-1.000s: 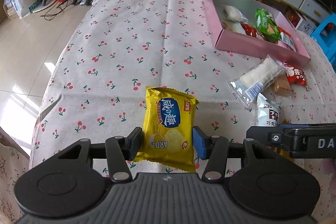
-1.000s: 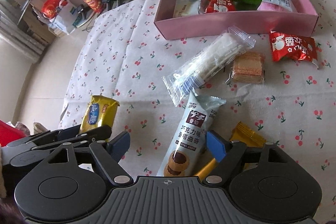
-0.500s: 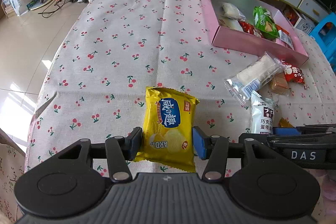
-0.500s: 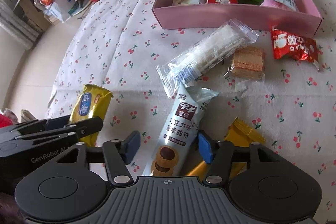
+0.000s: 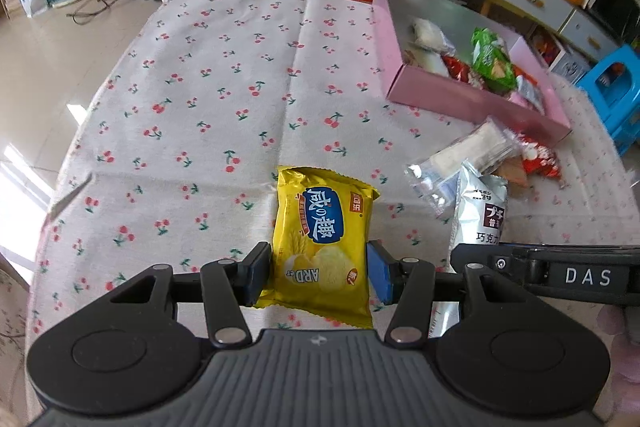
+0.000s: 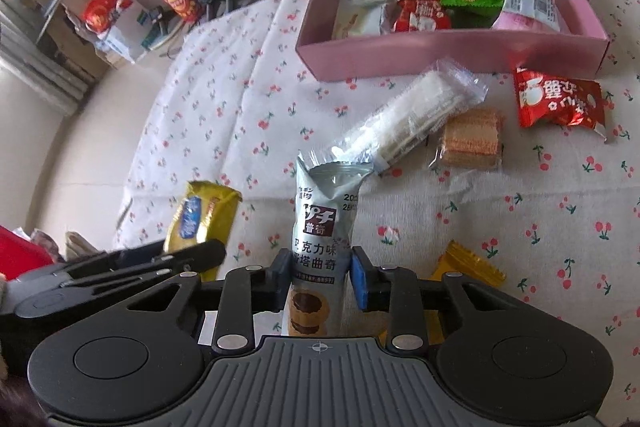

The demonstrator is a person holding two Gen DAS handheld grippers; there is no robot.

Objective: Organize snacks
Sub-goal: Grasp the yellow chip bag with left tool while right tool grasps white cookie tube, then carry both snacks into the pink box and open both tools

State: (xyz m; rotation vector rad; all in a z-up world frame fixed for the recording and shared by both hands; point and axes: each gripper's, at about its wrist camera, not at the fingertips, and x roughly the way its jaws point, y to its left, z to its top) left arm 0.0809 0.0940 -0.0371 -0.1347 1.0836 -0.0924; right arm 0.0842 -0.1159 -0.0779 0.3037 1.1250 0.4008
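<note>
My right gripper (image 6: 318,277) has just been closing and now pinches the grey tart-cookie packet (image 6: 320,239) near its lower end; my left gripper (image 5: 318,273) grips the yellow chip bag (image 5: 322,243). The pink box (image 6: 440,51) sits far right. Held so low, the slick grey packet could flop or slide free during the carry.

Bare cloth (image 5: 224,75) left of pink box (image 5: 460,103)
</note>
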